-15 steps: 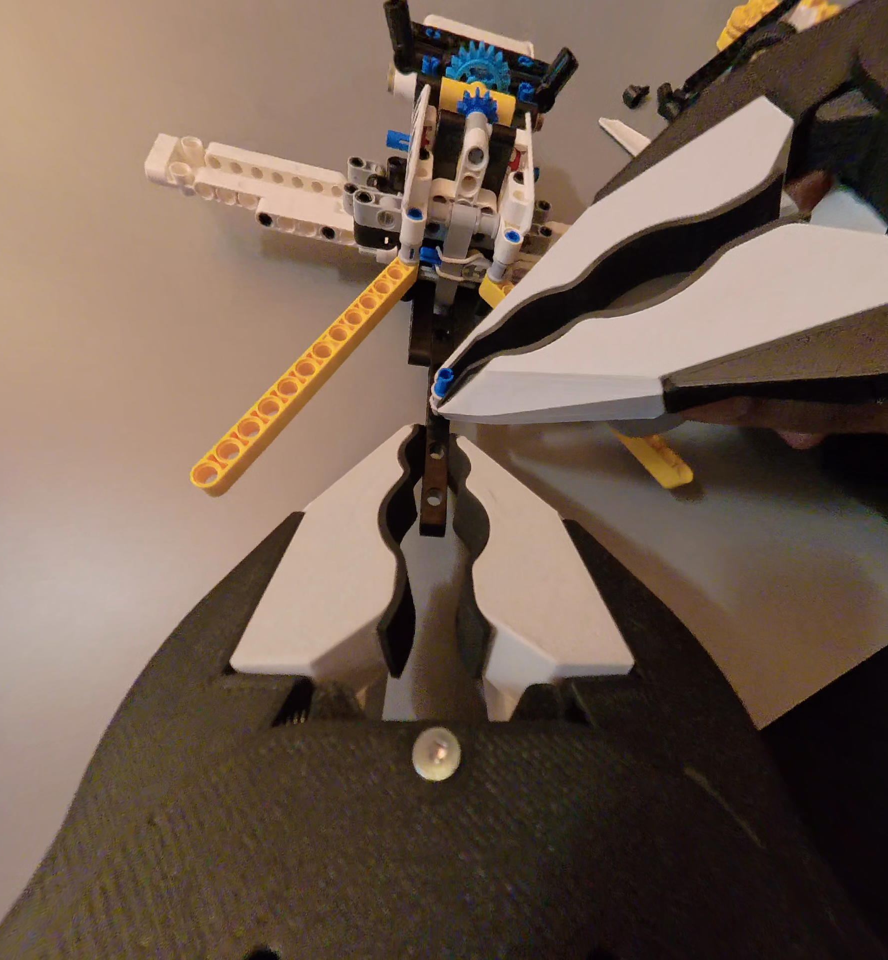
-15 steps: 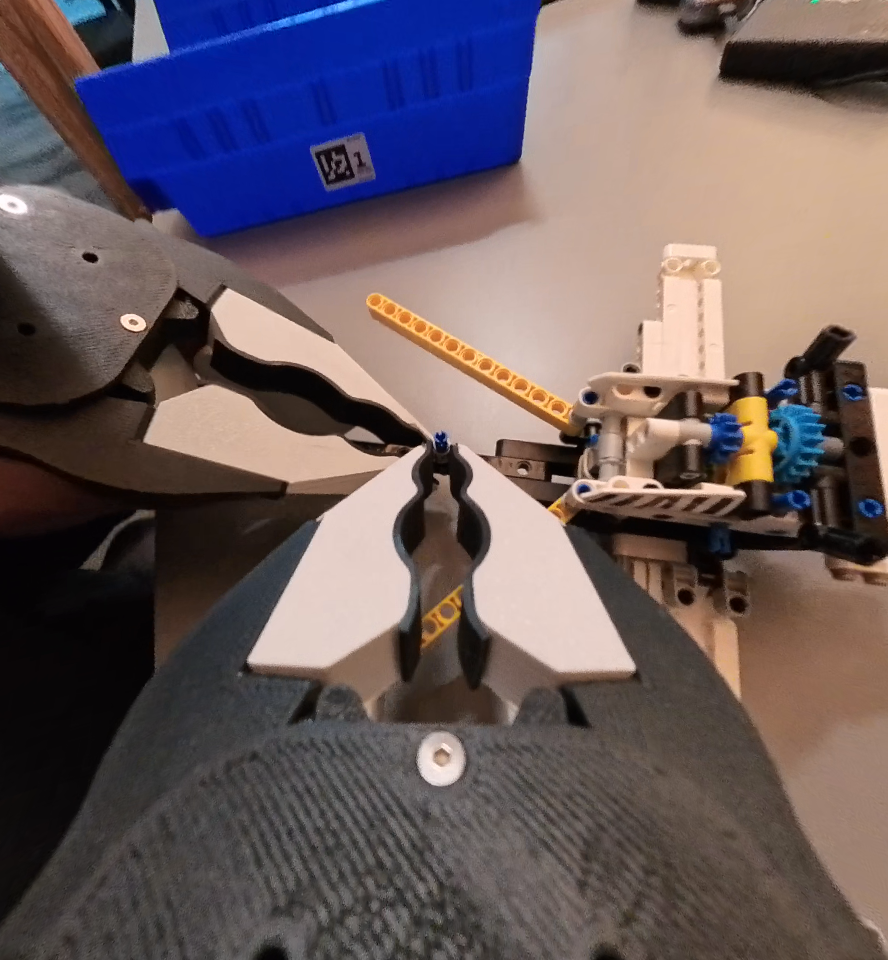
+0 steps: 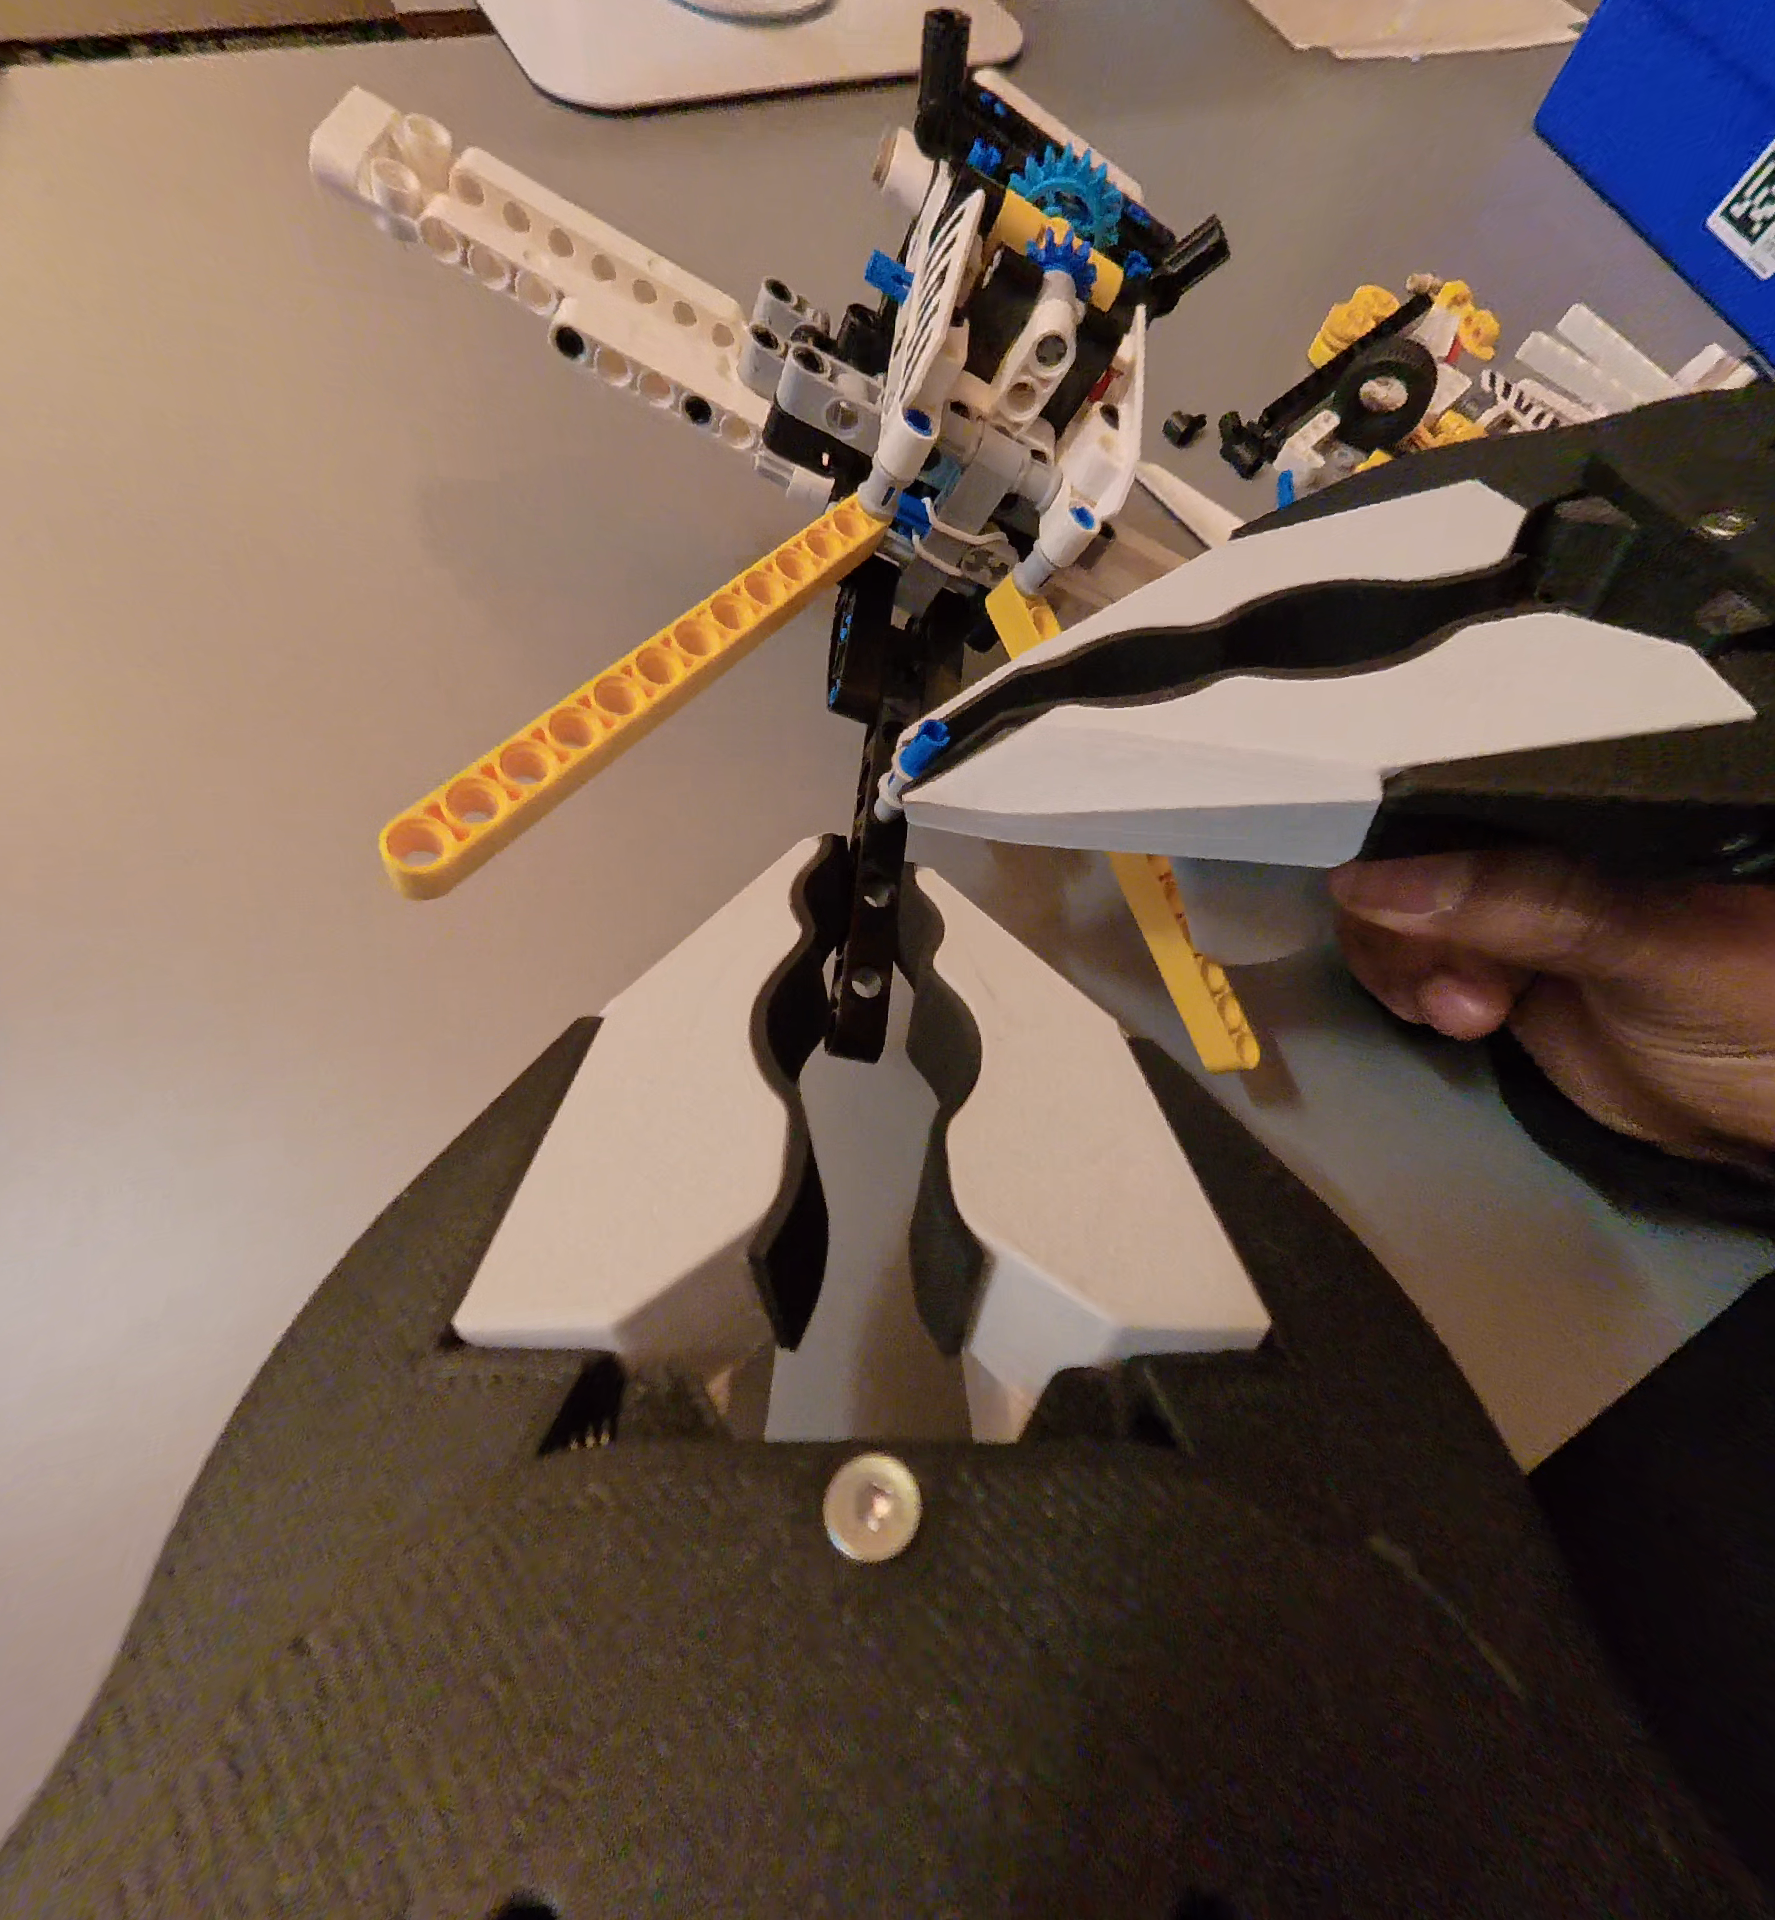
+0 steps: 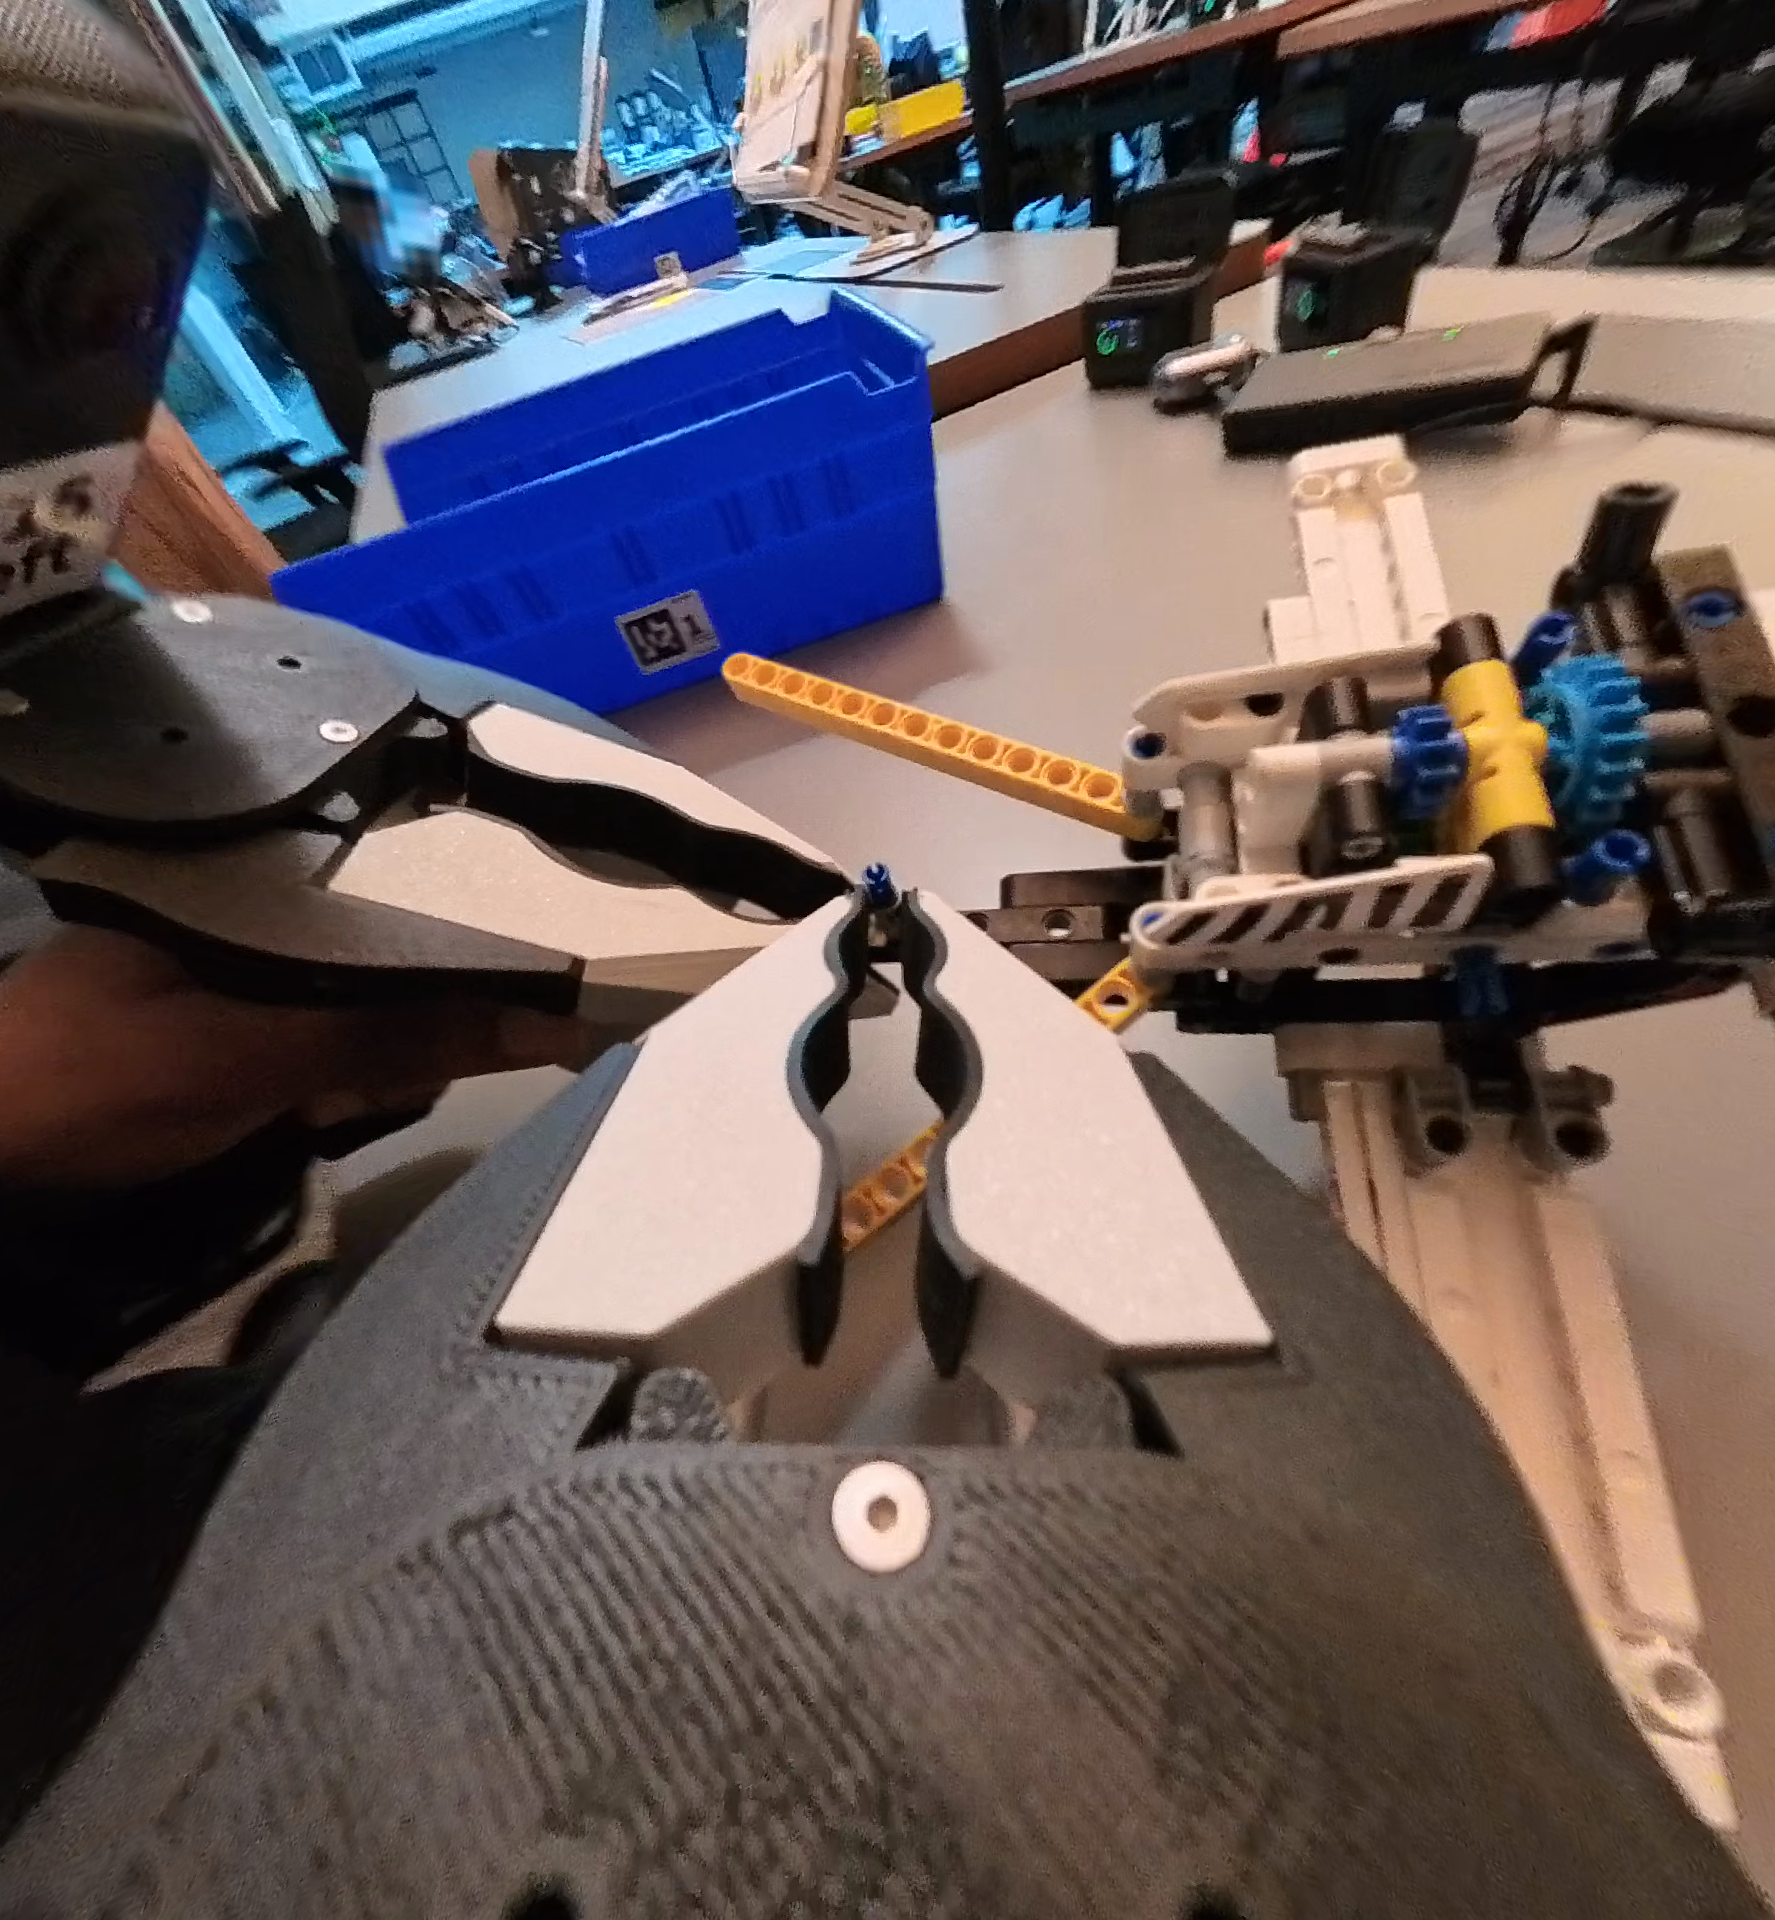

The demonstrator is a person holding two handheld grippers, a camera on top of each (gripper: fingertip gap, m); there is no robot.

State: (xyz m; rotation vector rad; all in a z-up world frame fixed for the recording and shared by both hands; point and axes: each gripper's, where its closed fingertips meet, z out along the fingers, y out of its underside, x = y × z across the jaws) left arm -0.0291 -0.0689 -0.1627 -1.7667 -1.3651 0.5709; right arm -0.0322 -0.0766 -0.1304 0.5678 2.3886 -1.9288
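1. The left gripper [image 3: 867, 862] has let its fingers out a little over the last half second. The black beam [image 3: 867, 935] now sits deeper and tilted between them. The left pad [image 3: 810, 914] touches it, but I cannot tell whether the right pad presses
2. The right gripper [image 4: 883, 914] stays pinched on a small blue pin [image 4: 875, 883] at its very tips. The pin's pale end is at the side of the black beam, just above the left fingertips
3. The model [image 3: 1008, 343] that the black beam belongs to is now tipped more steeply than before, its gears at the far end. Its long yellow beam [image 3: 634, 686] sticks out to the left, clear of both grippers
4. A short yellow beam [image 3: 1189, 966] runs under the right gripper, close to the hand [image 3: 1589, 997]
5. Room: the table [image 3: 187, 623] lies open on the left. To the right are loose parts [image 3: 1382, 384] and a blue bin [image 4: 654, 520], both well apart from the tips. The table's near edge runs just below the right hand, so there is little room on that side
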